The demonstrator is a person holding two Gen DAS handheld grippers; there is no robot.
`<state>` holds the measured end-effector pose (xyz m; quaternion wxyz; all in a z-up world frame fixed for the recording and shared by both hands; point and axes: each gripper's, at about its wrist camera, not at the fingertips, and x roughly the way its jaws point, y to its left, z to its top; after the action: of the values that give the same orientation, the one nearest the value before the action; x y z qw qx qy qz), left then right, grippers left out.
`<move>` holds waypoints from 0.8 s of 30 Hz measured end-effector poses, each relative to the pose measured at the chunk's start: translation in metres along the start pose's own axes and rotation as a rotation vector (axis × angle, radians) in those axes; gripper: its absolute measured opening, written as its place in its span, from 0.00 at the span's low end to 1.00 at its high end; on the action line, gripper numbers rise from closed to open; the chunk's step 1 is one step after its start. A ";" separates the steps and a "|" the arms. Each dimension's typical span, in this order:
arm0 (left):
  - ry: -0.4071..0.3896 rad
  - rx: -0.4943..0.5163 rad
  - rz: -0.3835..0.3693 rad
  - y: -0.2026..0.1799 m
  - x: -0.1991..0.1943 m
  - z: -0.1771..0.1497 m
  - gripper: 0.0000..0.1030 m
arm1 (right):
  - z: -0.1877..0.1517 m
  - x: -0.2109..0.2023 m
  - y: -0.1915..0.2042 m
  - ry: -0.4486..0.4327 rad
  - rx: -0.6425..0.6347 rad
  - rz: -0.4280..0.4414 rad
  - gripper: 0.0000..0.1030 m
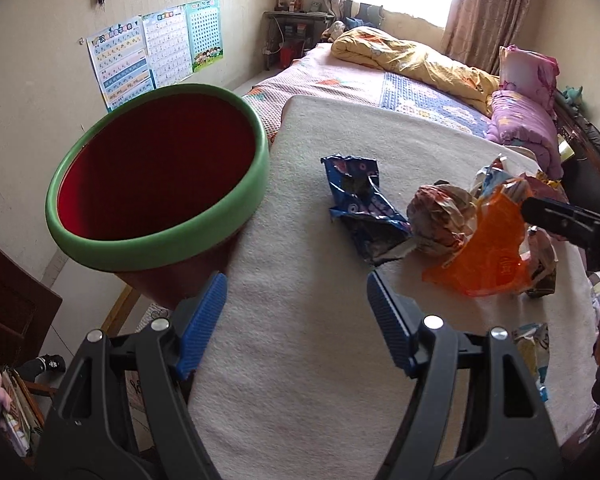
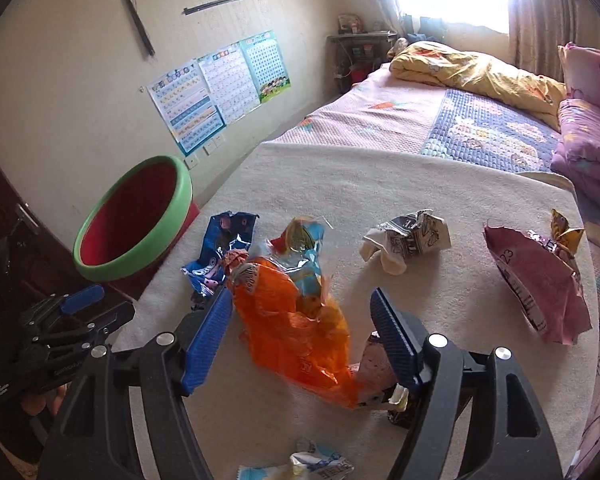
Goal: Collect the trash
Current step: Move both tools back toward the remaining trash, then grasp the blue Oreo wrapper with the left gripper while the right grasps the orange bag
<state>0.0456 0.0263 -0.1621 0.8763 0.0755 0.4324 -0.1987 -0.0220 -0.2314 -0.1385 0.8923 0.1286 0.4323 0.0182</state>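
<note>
Orange plastic, a crumpled bag (image 2: pixel 296 332), fills the centre of the right wrist frame, lying between the spread blue fingers of the right gripper (image 2: pixel 302 312), whose jaws stand wide with neither pad seen pressing it. At left centre of the same frame a red bin with a green rim (image 2: pixel 134 220) stands at the edge of a cream blanket (image 2: pixel 380 184) spread over a bed. A blue wrapper (image 2: pixel 220 252) lies just right of the bin, touching the orange bag; a white crumpled wrapper (image 2: pixel 408 240) sits at centre right, and a pink packet (image 2: pixel 540 288) lies at far right, well apart from the bin. The left gripper (image 1: pixel 296 296) occupies the bottom of the left wrist frame, jaws wide and holding nothing, with the bin at upper left just beside its left finger. Learning posters (image 1: pixel 156 48) hang on the wall at upper left.
</note>
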 end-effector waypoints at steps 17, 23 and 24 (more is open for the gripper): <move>-0.038 -0.068 0.054 -0.019 -0.011 0.015 0.67 | -0.015 -0.003 0.002 0.006 -0.029 0.190 0.44; -0.009 -0.092 -0.006 -0.021 0.031 0.055 0.67 | -0.027 -0.029 -0.003 -0.027 0.007 0.167 0.45; 0.005 -0.103 -0.012 -0.021 0.041 0.061 0.67 | -0.028 -0.033 -0.003 -0.033 0.007 0.161 0.45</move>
<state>0.1033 -0.0226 -0.1561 0.8768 0.0281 0.4445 -0.1814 -0.0645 -0.2333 -0.1305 0.8946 0.1661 0.4058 0.0863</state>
